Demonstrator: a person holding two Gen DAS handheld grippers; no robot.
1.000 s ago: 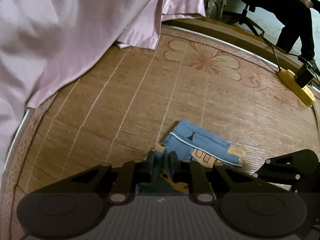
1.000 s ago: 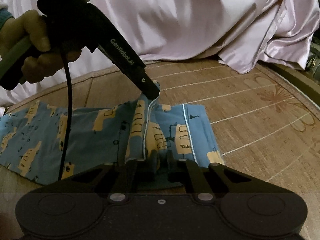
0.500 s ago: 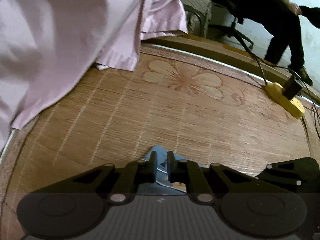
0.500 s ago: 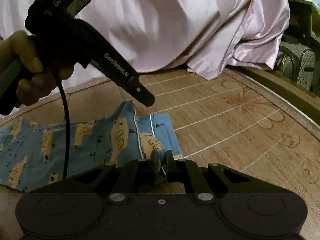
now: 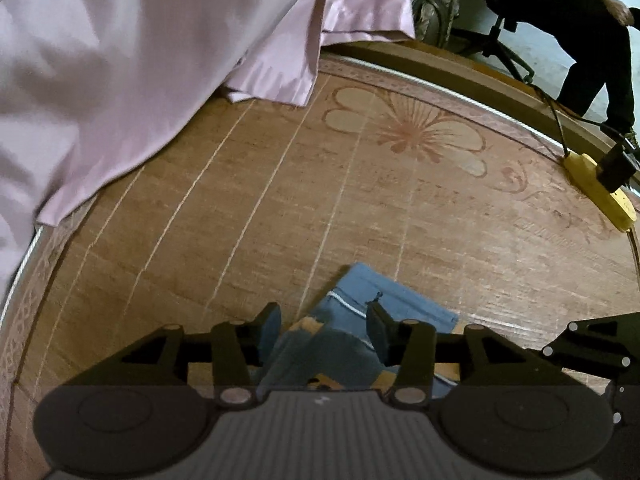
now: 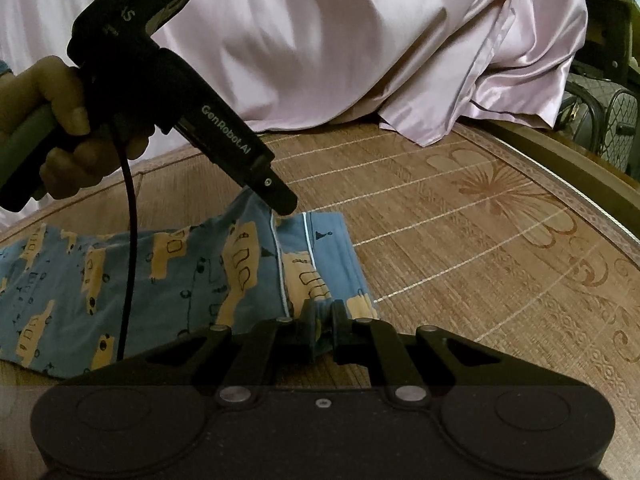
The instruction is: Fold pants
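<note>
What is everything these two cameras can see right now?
Pants: one pair, blue with yellow print, lying on the mat.
Mat: one, brown woven, flower pattern, under the pants.
Sheet: one, pale pink satin, draped along the mat's far side.
Power strip: one, yellow, at the mat's right edge.
Seated person: one, dark clothes, background.
Hand: one, gripping the left gripper's handle.
Left gripper: black, jaws apart over the pants.
Right gripper: black, pinching the pants' near edge.
</note>
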